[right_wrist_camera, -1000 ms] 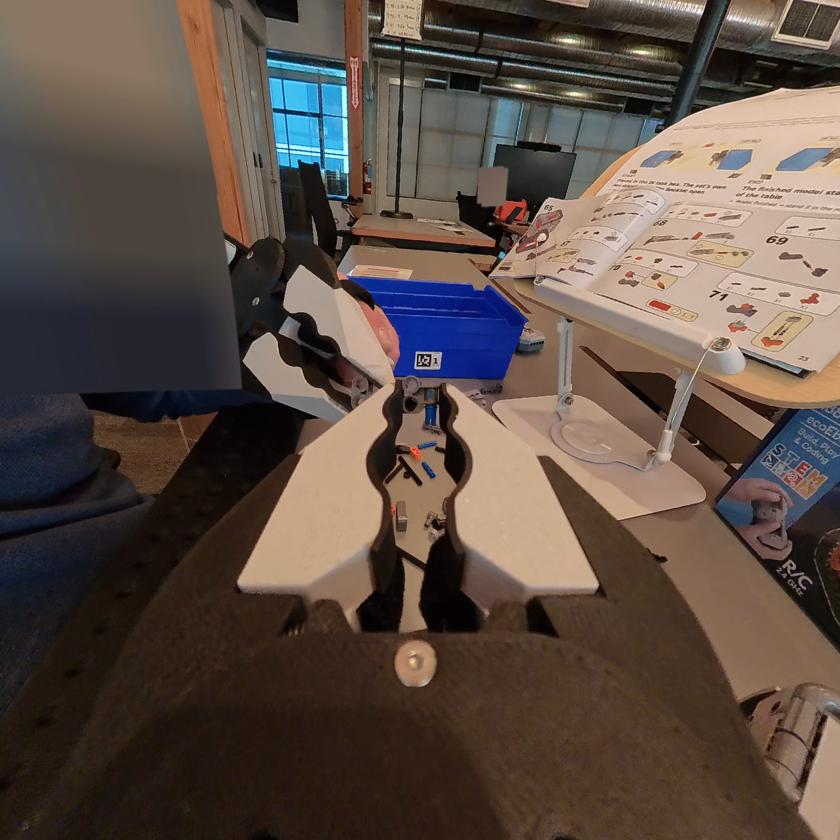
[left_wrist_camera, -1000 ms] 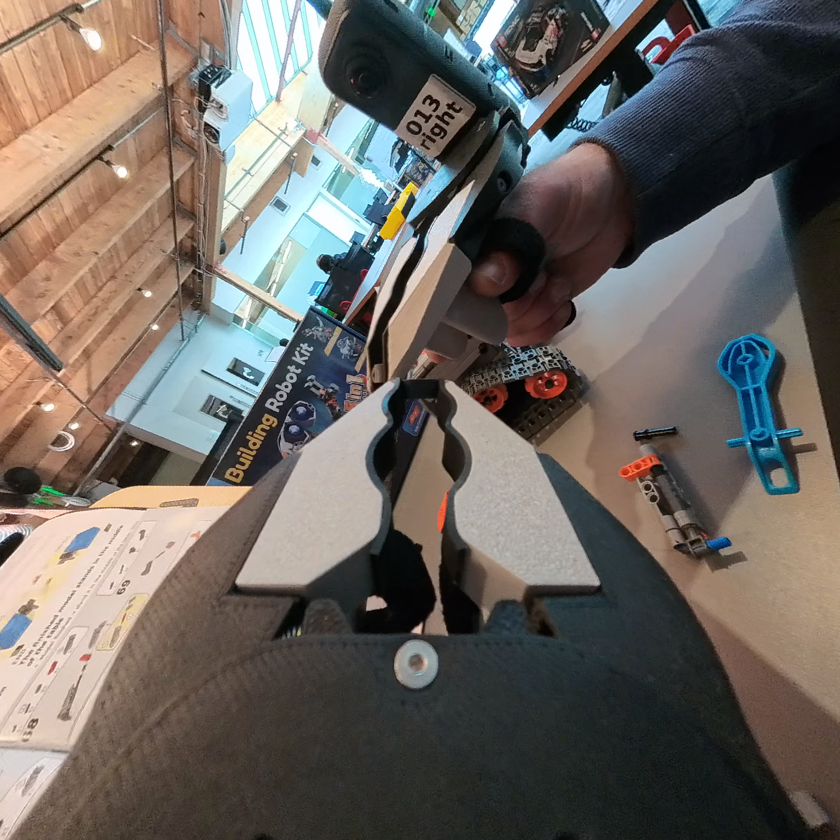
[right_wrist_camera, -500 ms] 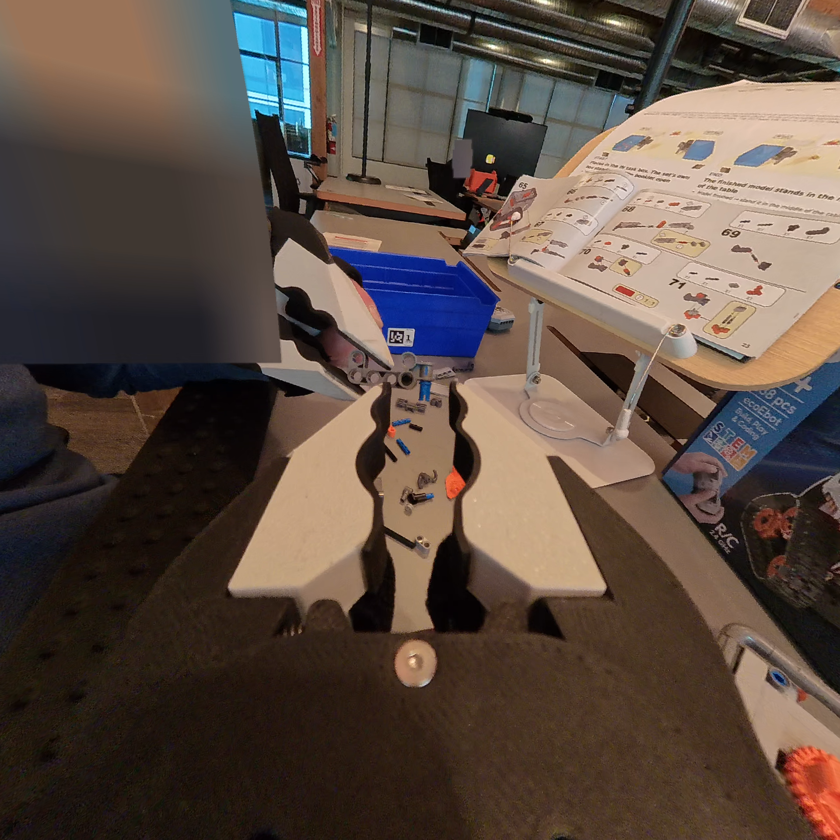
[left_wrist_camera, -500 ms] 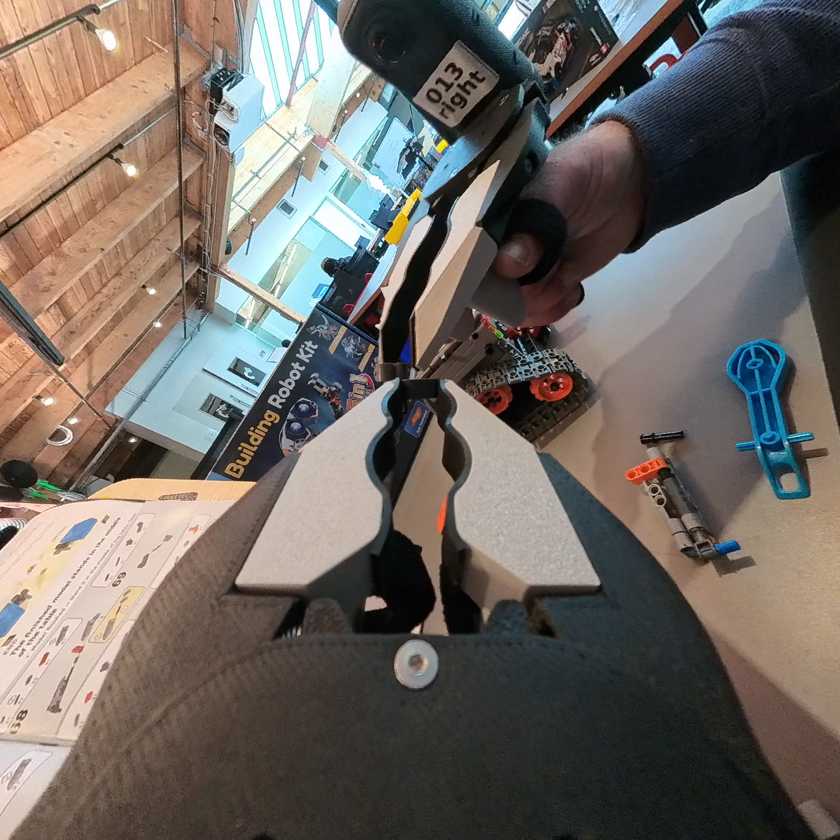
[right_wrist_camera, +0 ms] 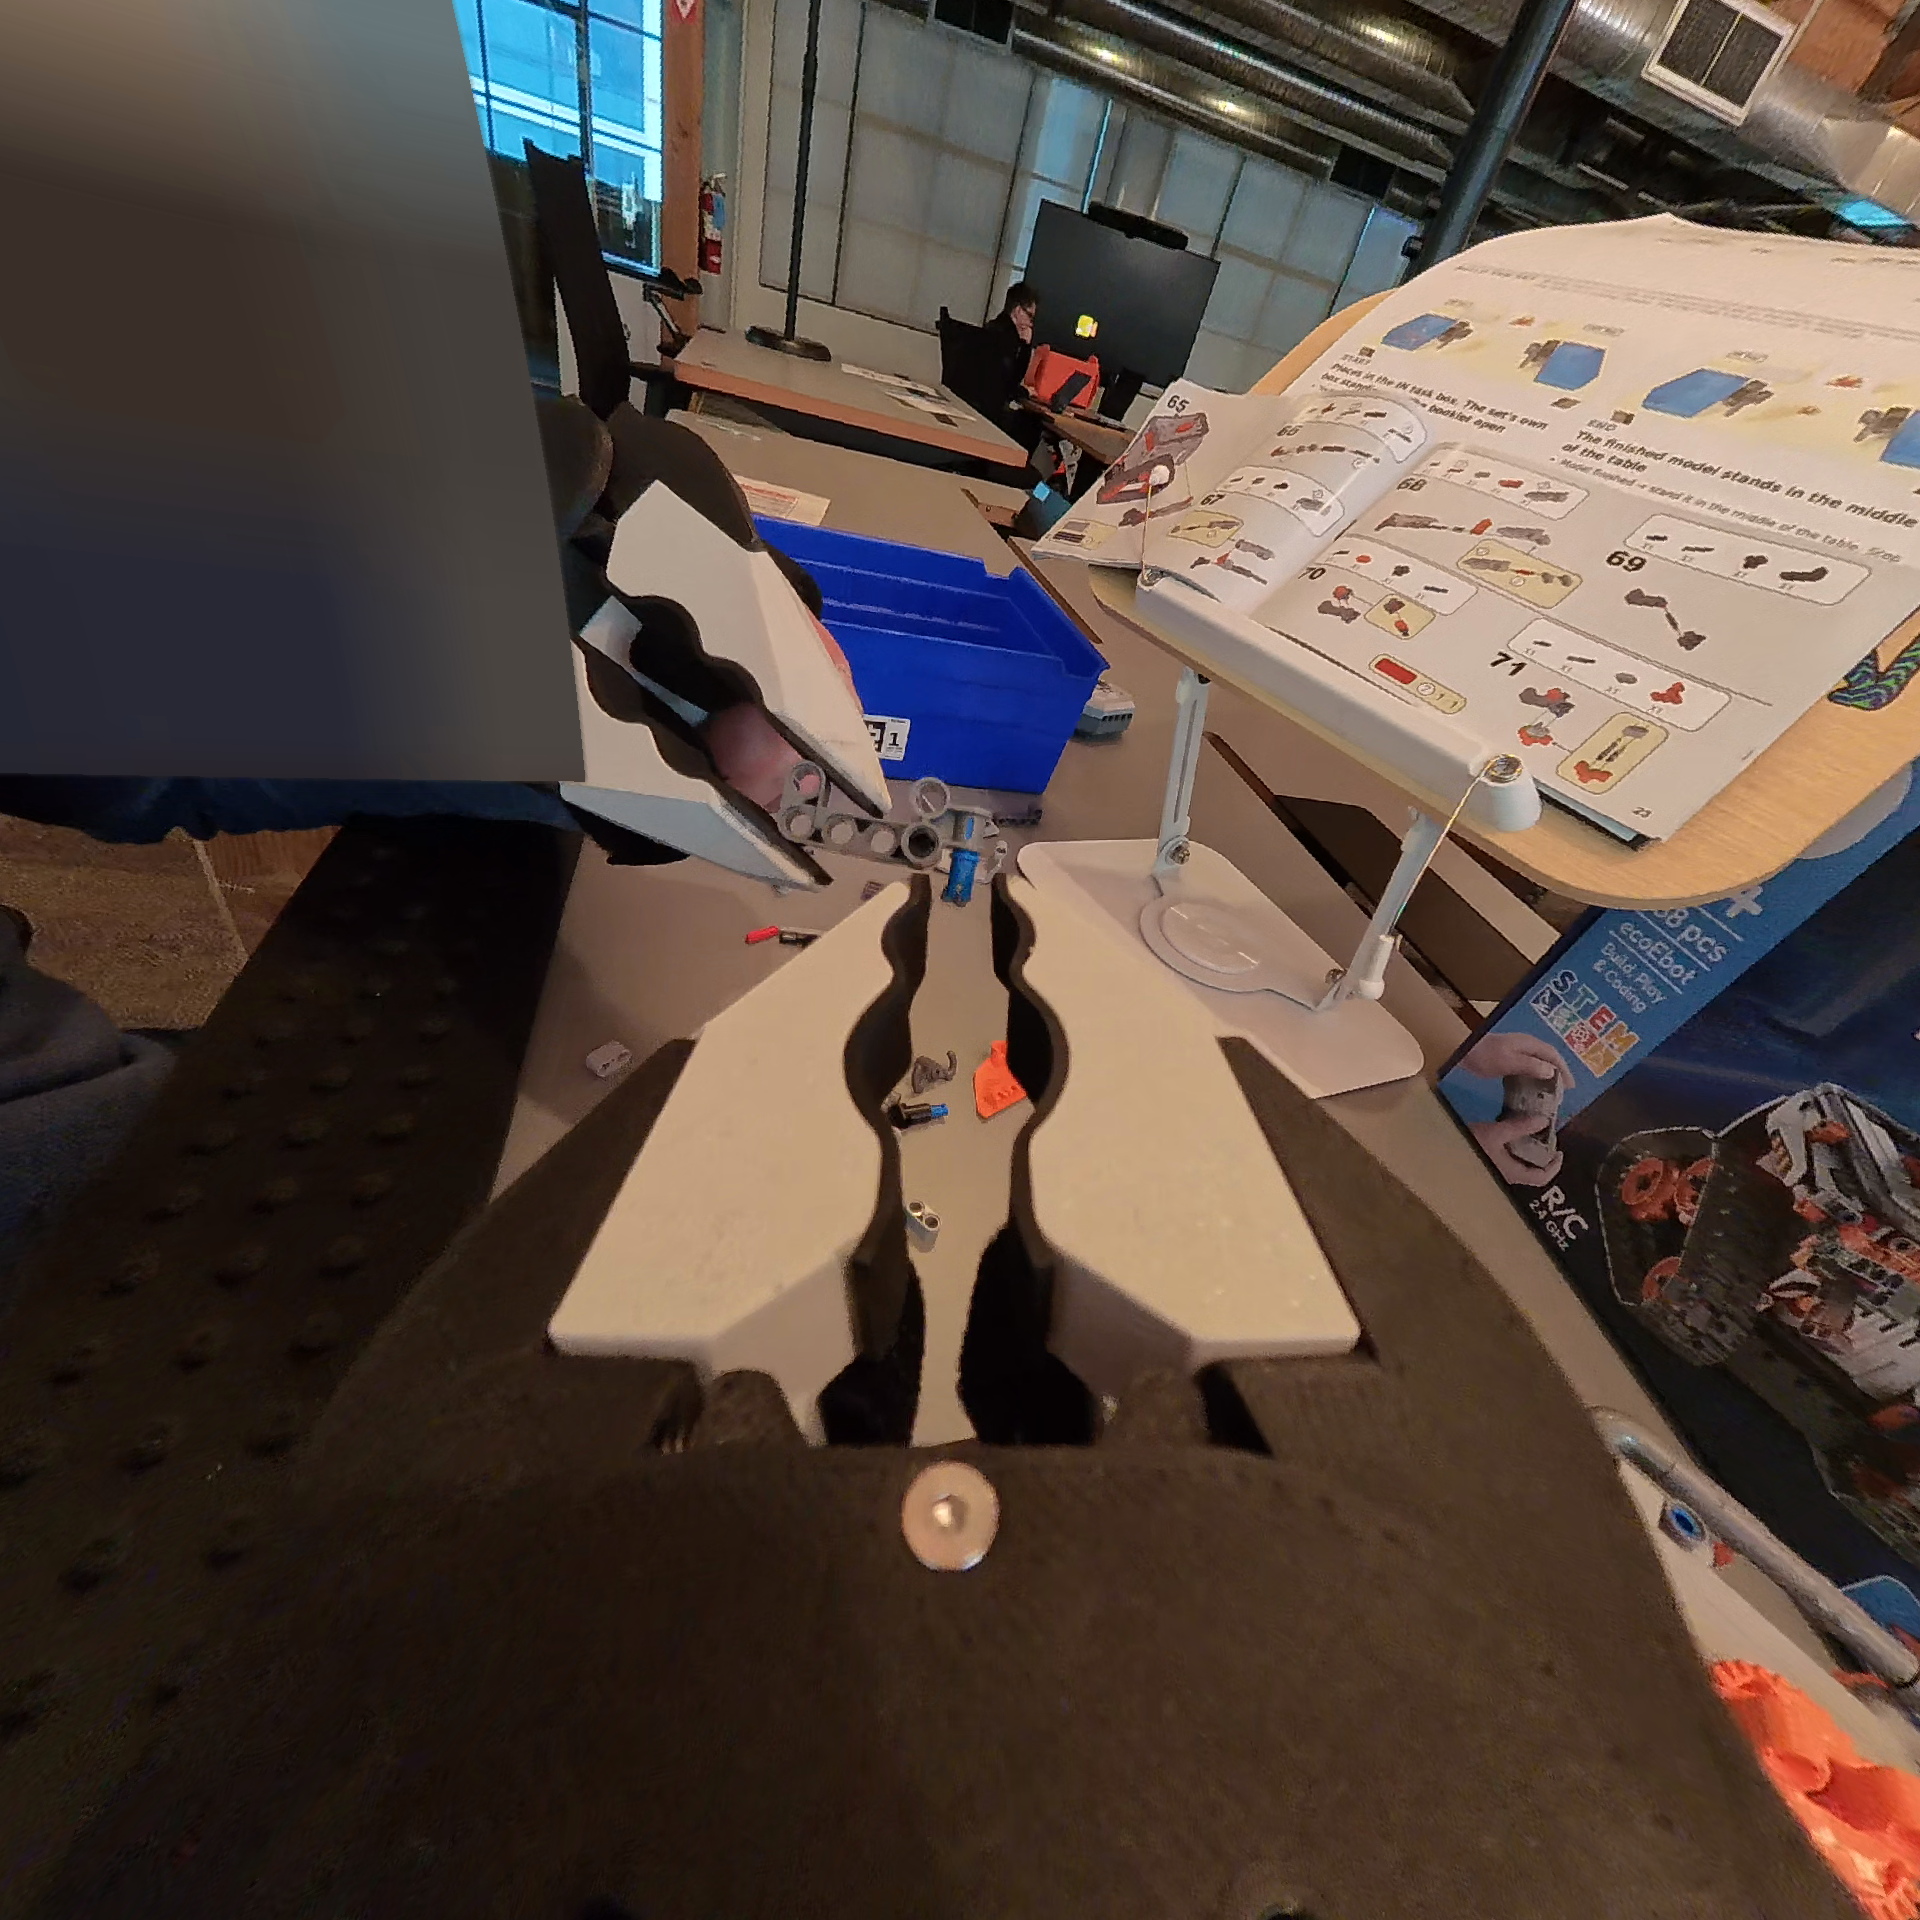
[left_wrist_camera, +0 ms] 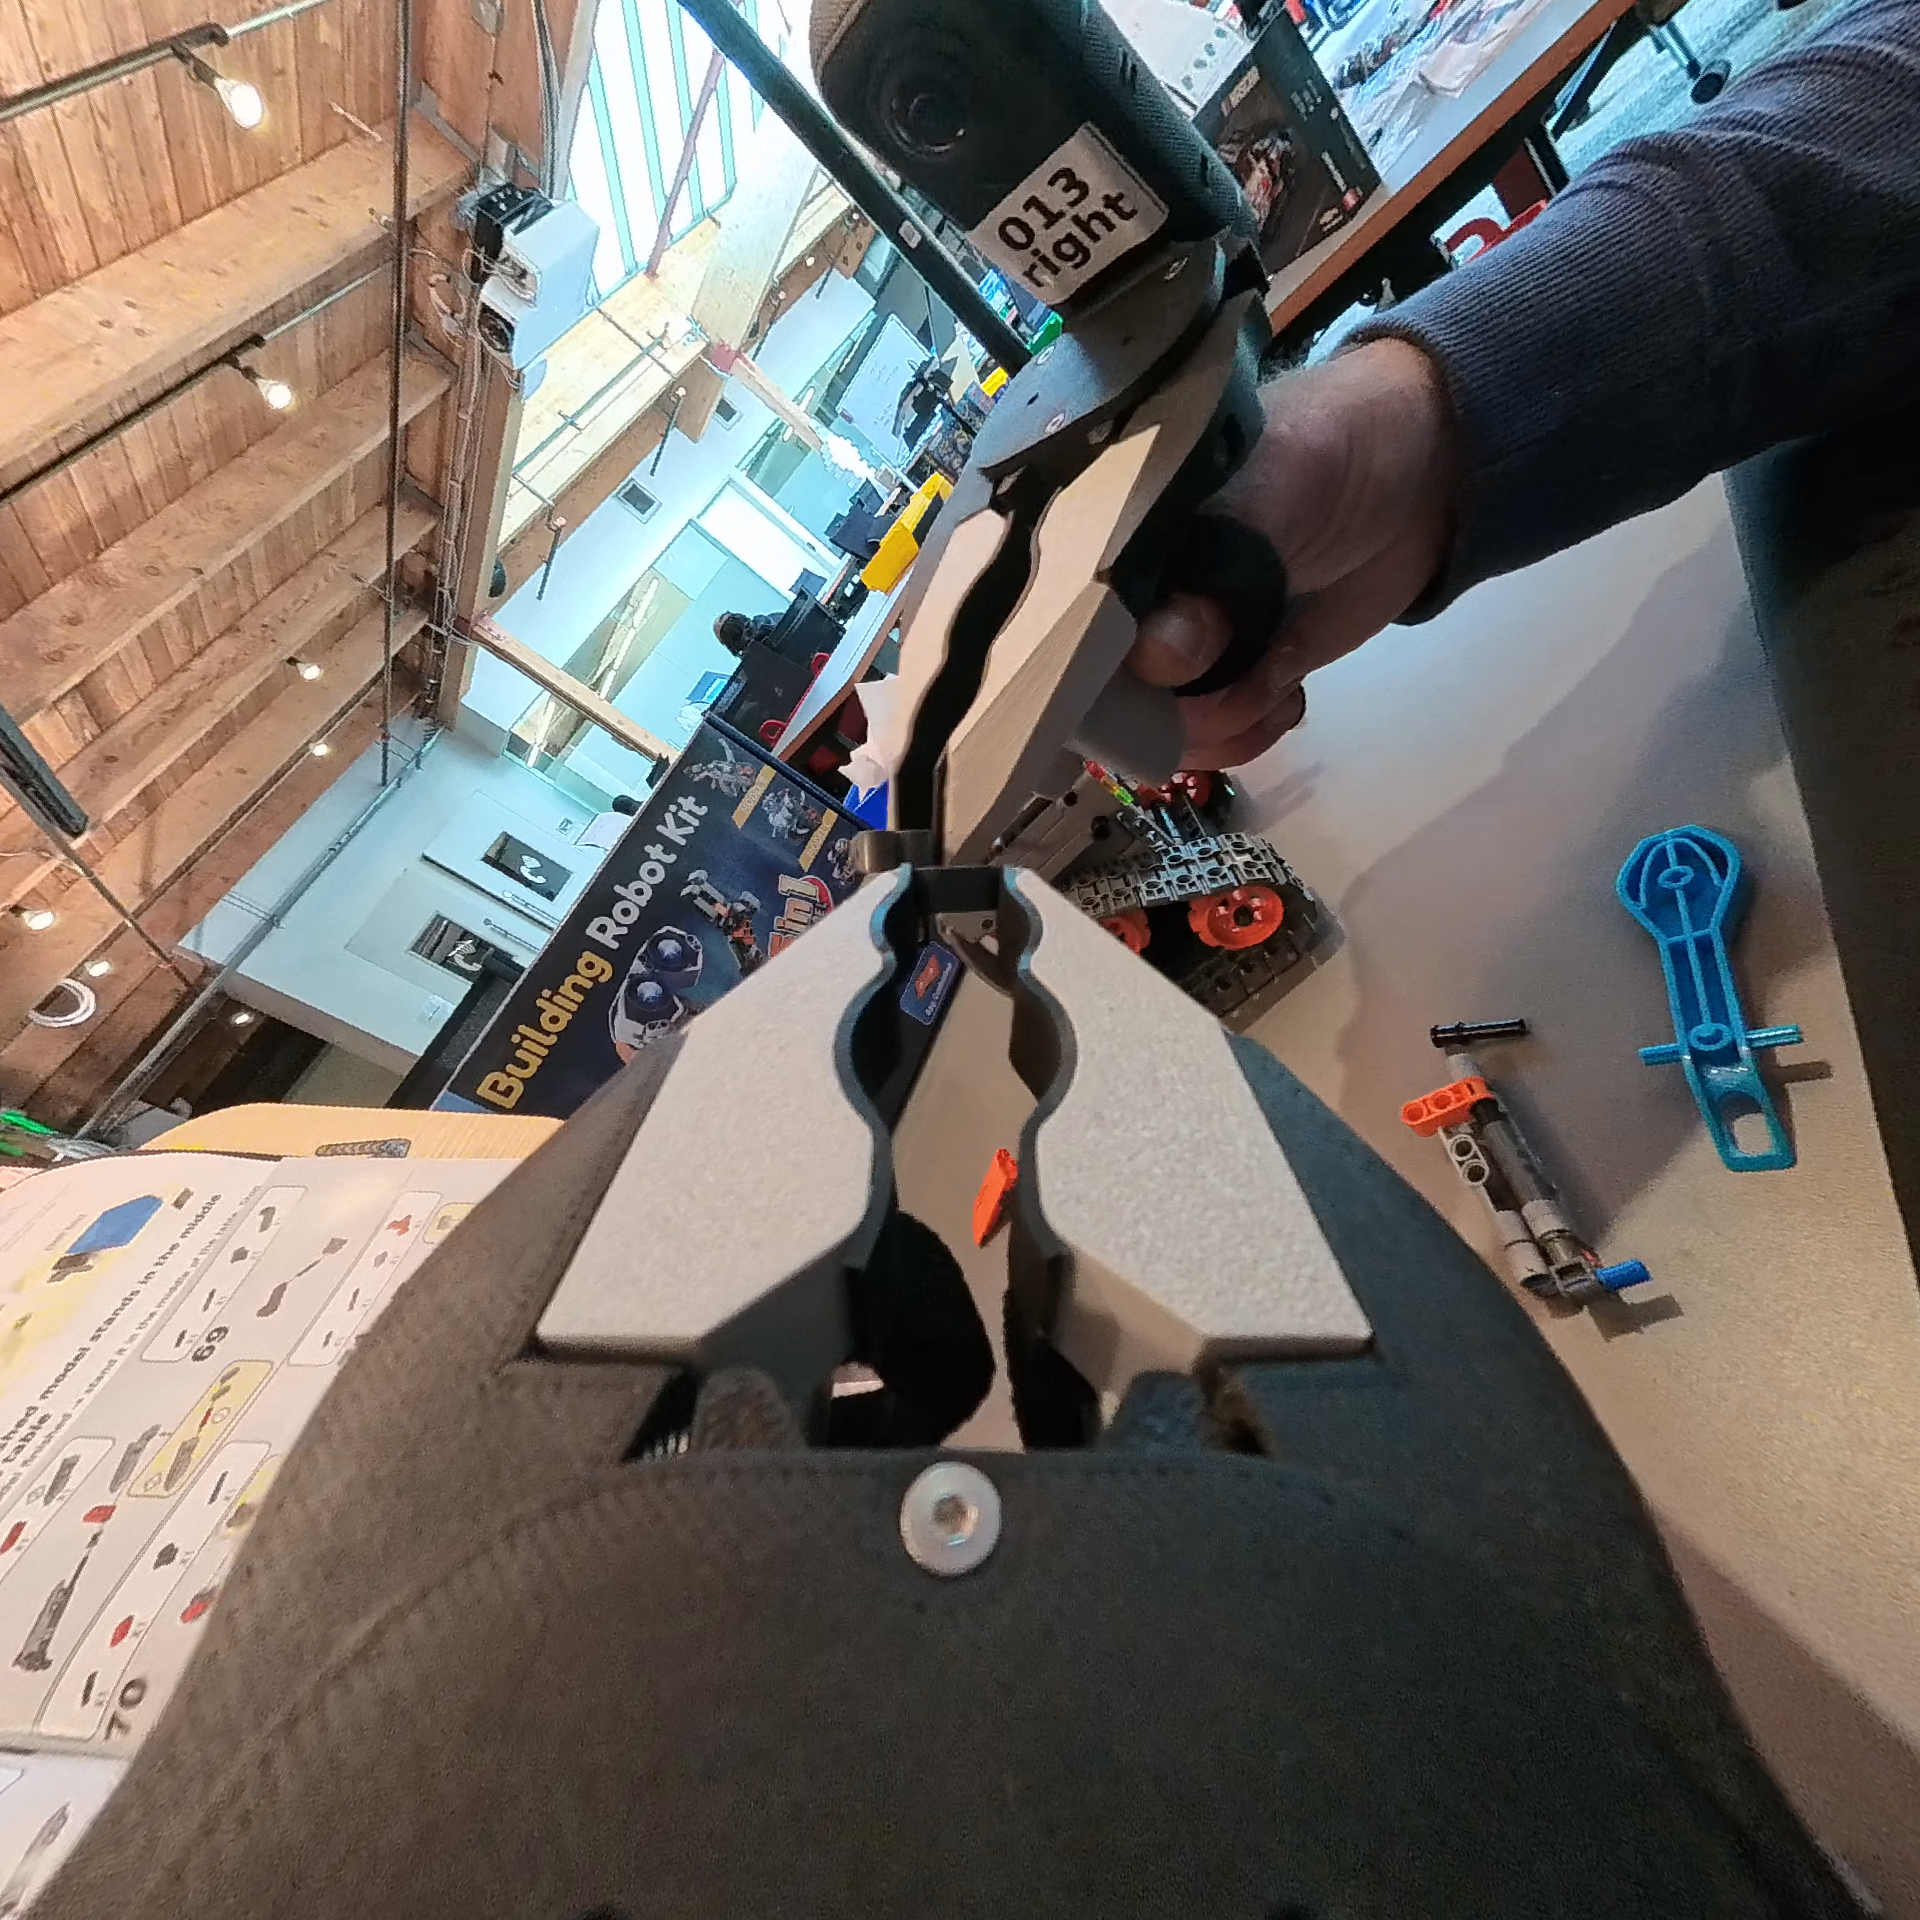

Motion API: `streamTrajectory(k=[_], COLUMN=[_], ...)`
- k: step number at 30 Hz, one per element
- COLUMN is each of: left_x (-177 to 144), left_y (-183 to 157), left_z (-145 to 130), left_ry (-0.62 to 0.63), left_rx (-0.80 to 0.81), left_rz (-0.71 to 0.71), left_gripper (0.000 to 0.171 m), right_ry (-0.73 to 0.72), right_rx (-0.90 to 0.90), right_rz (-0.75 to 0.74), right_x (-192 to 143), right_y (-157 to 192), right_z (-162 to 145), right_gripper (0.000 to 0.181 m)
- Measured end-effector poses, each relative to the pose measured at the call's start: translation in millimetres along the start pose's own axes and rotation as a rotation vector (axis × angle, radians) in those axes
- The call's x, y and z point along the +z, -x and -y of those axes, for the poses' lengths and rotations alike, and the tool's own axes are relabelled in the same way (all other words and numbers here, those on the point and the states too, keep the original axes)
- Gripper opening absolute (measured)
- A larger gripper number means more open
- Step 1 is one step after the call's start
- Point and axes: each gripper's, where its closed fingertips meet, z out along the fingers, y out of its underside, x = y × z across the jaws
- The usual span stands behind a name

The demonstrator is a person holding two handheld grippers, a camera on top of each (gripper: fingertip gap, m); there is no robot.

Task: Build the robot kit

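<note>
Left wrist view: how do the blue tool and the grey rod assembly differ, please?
The blue tool is one all-blue piece with a round head; the grey rod assembly is slimmer, built of several parts, with an orange connector and a blue pin at its ends. Both lie flat on the table.

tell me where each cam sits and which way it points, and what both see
Left wrist view: on the left gripper, rolled sideways, facing the right gripper, the hand holding it, and a tracked model; own fingers clamp a grey beam.
Right wrist view: on the right gripper, facing a blue bin and the left gripper.
Shared: orange piece, open booklet.
</note>
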Motion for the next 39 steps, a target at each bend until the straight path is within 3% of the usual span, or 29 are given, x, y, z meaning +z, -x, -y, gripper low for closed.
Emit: streamTrajectory(k=[2, 10, 21, 25, 33, 39], left_x=[0.2, -1.1, -2.5, -2.8, 9.8, 10.2], left_y=[-1.7, -4.7, 3.0, 15.7, 20.3, 23.5], left_z=[0.6, 0.0, -4.6, -11.7, -29.3, -35.8], left_ry=[-0.004, -0.013, 0.021, 0.039, 0.046, 0.024], left_rx=[-0.004, -0.036, -0.045, -0.165, -0.592, -0.706], left_rz=[-0.010, -0.051, -0.002, 0.047, 0.043, 0.027], left_gripper=[0.011, 0.011, 0.017, 0.022, 0.027, 0.029], right_ry=[0.006, 0.023, -0.022, -0.038, -0.015, 0.003], right_rx=[-0.016, -0.025, 0.025, -0.010, -0.241, -0.287], right_rz=[-0.001, 0.008, -0.061, -0.131, -0.343, -0.396], right_x=[0.7, 3.0, 1.8, 0.5, -2.7, -3.0], right_y=[1.2, 3.1, -10.3, -17.8, -32.2, -36.5], right_z=[-1.2, -4.9, -4.6, -3.2, 3.2, 2.3], right_gripper=[0.002, 0.002, 0.002, 0.002, 0.002, 0.002])
